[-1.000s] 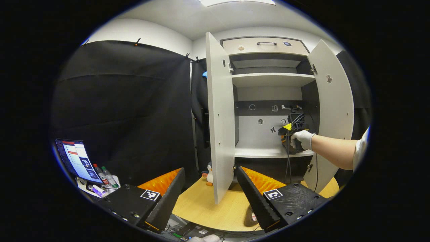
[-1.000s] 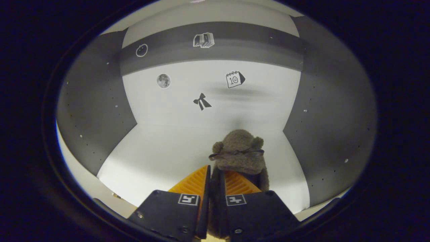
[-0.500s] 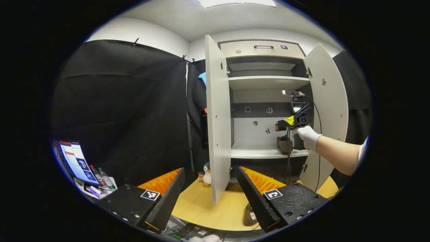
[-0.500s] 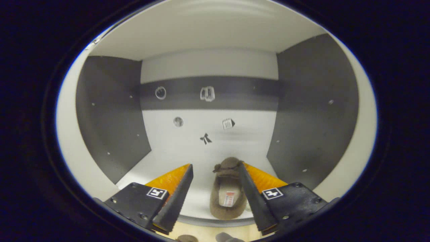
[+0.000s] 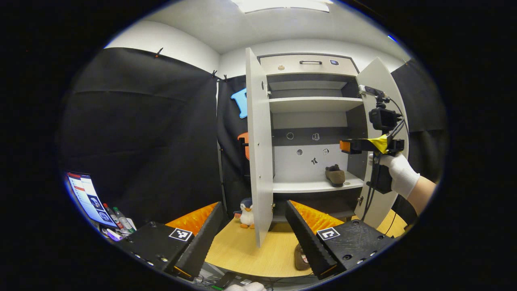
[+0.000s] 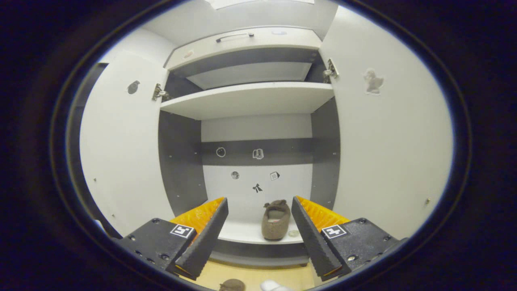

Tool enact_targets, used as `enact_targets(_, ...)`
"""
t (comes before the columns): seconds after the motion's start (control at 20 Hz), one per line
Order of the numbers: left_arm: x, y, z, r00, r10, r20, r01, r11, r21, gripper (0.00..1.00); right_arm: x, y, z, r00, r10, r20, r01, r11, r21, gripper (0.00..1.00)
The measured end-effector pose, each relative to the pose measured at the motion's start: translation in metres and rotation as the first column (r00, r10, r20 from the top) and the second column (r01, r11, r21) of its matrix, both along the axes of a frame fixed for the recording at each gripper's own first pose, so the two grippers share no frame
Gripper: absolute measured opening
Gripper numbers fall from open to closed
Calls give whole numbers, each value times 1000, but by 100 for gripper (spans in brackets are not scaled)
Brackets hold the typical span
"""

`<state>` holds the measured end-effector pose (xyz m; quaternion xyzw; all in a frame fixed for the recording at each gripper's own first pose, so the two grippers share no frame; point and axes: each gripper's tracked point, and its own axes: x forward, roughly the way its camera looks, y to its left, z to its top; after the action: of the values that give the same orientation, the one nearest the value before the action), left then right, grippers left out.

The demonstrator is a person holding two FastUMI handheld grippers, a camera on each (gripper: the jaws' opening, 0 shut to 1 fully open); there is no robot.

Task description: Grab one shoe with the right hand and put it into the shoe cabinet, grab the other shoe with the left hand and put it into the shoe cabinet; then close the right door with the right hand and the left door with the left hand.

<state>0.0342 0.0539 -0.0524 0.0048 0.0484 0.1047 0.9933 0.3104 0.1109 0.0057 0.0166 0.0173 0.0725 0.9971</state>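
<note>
Inside the shoe cabinet (image 6: 250,99) one brown slipper (image 6: 276,220) sits shelved; my right gripper (image 6: 258,238) gapes empty. Next my left gripper (image 5: 252,234), wide open, takes the other slipper (image 5: 300,258) on the table (image 5: 242,250)

right tongs (image 6: 258,234) are spread wide with nothing between them, pointing into the shoe cabinet (image 6: 250,99) with both doors swung open. one brown shoe (image 6: 276,220) sits on the lower shelf (image 6: 242,234), toe toward the back wall with its little stickers. another brown shoe (image 6: 231,285) peeks in at the bottom edge on the desk (image 6: 250,279).
</note>
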Motion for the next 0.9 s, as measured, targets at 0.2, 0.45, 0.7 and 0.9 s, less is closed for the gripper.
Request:
enact_targets(0.2, -2, -5, -2, 999, -48, 4, 48, 999, 8, 96, -65, -27, -20, 1000, -13, -21, 13, 999, 35, 100)
enact_targets(0.45, 0, -23, -14, 994, -106, -13, 106, 994, 8, 96, -141, -72, -62, 998, -61, -14, 62, 996, 60, 100)
enact_targets(0.7, 5, -38, -25, 988, -148, -34, 149, 989, 19, 96, -191, -104, -95, 992, -111, -60, 112, 994, 16, 99)
enact_targets(0.9, 16, -49, -35, 983, -177, -44, 178, 984, 12, 96, -200, -111, -96, 990, -122, -77, 123, 992, 2, 99)
